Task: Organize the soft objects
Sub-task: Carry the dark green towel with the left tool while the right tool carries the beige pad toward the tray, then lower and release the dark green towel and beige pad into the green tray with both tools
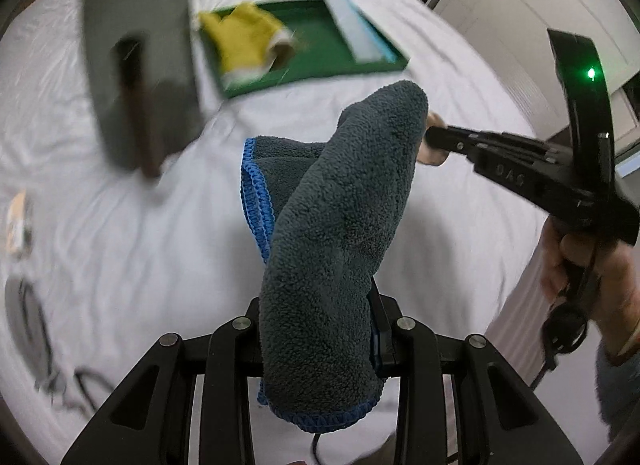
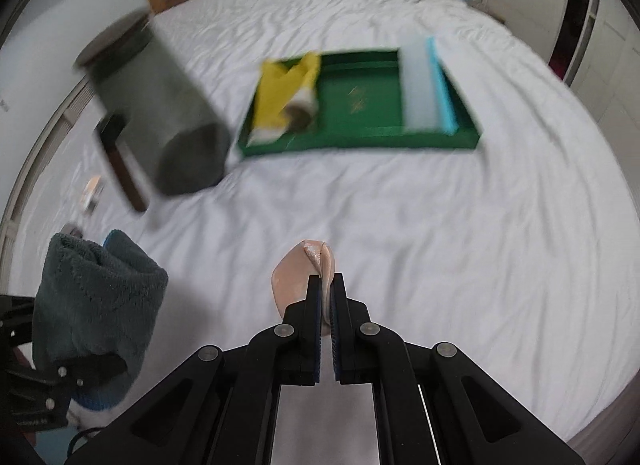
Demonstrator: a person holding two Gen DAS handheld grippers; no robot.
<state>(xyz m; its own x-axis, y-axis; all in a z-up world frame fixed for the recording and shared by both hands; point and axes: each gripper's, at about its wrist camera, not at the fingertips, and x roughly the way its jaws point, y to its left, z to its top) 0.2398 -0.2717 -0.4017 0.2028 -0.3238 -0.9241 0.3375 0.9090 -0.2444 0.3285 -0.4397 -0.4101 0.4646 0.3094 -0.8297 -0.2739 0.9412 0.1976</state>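
2 grippers (image 1: 320, 345) (image 2: 327, 285) clamped (both angled down)

Grey towel (image 1: 340, 225), blue edging; green tray (image 2: 360, 145).

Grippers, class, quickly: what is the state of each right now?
Left gripper: closed on the grey towel.
Right gripper: closed on a thin beige soft piece.

We look steeply down from both wrist cameras onto the white bed (image 1: 120, 225); both views share the green tray (image 2: 360, 105), upper centre, farther off.
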